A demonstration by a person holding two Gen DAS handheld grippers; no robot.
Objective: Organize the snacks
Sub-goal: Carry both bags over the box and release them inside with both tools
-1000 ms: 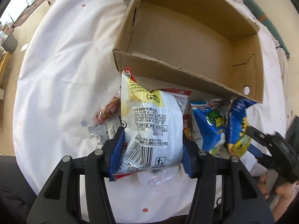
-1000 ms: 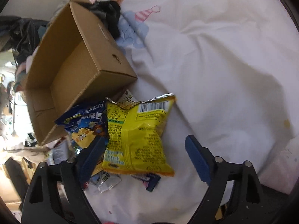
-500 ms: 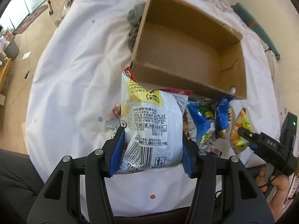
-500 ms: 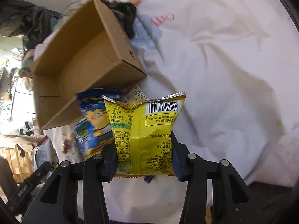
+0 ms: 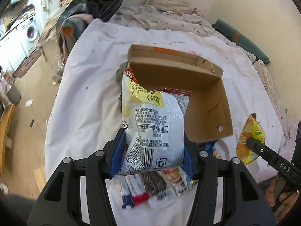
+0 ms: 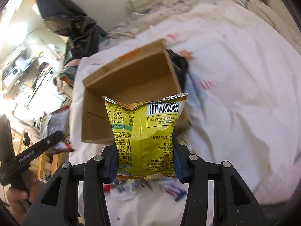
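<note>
Both bags clamped, white bag [image 5: 153,130] in left claw [image 5: 152,162], yellow bag [image 6: 144,133] in right claw [image 6: 144,162]: carry well over the cardboard box [image 5: 207,101] rim before releasing.

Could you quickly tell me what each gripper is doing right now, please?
Left gripper: closed on the white snack bag.
Right gripper: closed on the yellow snack bag.

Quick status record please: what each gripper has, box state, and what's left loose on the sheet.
left gripper: shut on white snack bag
right gripper: shut on yellow snack bag
cardboard box: open, visible interior bare
white sheet: bears box and packets
loose small packets: below the held bags, blurred
</note>
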